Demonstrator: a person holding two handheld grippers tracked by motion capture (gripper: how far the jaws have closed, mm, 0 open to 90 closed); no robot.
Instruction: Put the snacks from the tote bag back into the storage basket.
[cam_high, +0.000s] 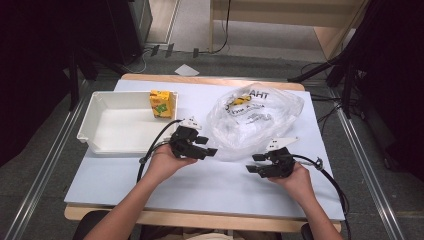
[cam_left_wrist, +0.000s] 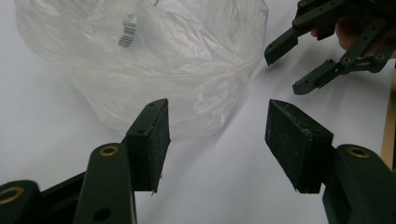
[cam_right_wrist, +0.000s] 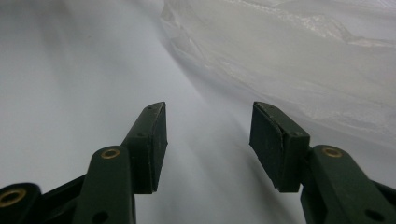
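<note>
Both grippers closing in on the bag, nothing grabbed yet

Left gripper and right gripper both have jaws wide apart, empty, flanking the near edge of the bag mid-table. It's clear, crinkly, puffed up with print on it, so the pads will probably slip or pinch just one thin layer.

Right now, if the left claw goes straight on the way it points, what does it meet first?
Probably the clear plastic bag: the open left claw aims at its near edge, nothing between. Depth is hard to judge.
</note>
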